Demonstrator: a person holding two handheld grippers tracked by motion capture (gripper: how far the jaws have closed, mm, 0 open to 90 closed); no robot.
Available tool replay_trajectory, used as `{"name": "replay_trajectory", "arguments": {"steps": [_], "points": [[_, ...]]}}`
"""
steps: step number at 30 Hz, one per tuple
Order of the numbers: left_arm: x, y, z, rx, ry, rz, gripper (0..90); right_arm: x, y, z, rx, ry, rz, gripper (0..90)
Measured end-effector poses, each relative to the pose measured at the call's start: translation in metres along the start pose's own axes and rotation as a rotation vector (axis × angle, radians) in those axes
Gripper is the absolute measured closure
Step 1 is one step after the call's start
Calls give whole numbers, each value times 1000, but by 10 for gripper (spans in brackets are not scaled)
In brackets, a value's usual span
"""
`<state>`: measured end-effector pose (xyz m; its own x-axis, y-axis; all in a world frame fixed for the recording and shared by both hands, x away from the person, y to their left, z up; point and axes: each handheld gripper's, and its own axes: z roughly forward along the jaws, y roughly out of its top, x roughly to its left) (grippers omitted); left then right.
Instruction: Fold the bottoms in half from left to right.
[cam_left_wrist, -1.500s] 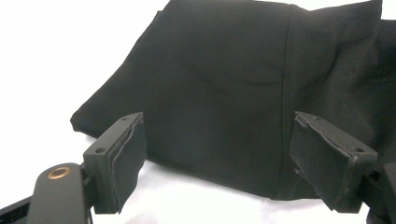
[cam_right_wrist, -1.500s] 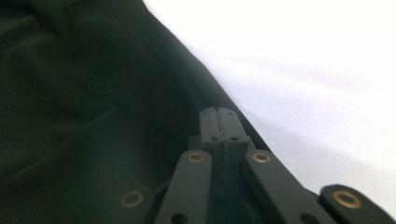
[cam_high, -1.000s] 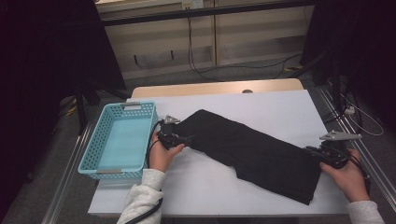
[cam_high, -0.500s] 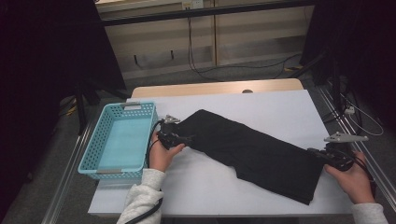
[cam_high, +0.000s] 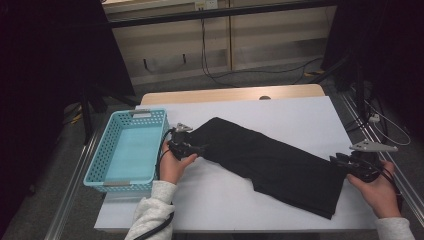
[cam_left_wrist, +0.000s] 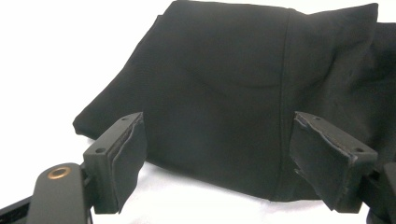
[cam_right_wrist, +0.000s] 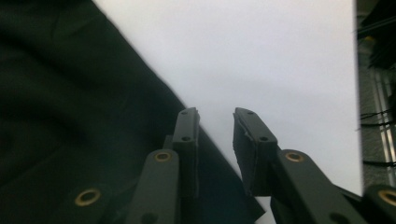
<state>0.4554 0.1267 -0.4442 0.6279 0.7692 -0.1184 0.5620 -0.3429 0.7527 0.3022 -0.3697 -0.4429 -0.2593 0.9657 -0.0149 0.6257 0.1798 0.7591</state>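
Item: black trousers (cam_high: 270, 165), laid diagonally across the white table (cam_high: 300, 115), beside the blue basket (cam_high: 131, 147). Your right gripper (cam_right_wrist: 215, 122) had just parted its jaws slightly at the hem, gripping nothing; your left gripper (cam_left_wrist: 217, 140) stood wide open around the waistband, unclamped. Release likely complete.

The person wears a light grey, fleecy-looking top whose sleeves (cam_high: 150, 212) end in ribbed cuffs at both wrists. Each hand-held gripper, the left hand-held gripper (cam_high: 202, 148) and the right hand-held gripper (cam_high: 334, 159), is matt black with a small grey three-cornered plate (cam_high: 373, 147) on top and a black cable (cam_high: 156, 227) trailing back along the arm. Seen from their own cameras, the jaws are flat black bars with screw holes, faced with dark, frayed-edged pads (cam_left_wrist: 133, 154), and the linkage arms behind them carry brass-coloured rivets (cam_right_wrist: 162, 156).
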Motion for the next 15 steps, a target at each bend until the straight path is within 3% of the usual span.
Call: {"name": "replay_trajectory", "arguments": {"steps": [7,8,10,15], "points": [[-1,0,1,1,-1,-2,196,-3,-10,17,50,9,-1,734],[0,0,1,7,-2,1,196,-4,-10,19,40,43,25,877],[0,-1,2,8,-3,2,196,-5,-9,20,40,60,20,889],[-1,0,2,8,-4,2,196,-6,-4,18,-6,9,12,872]]}}
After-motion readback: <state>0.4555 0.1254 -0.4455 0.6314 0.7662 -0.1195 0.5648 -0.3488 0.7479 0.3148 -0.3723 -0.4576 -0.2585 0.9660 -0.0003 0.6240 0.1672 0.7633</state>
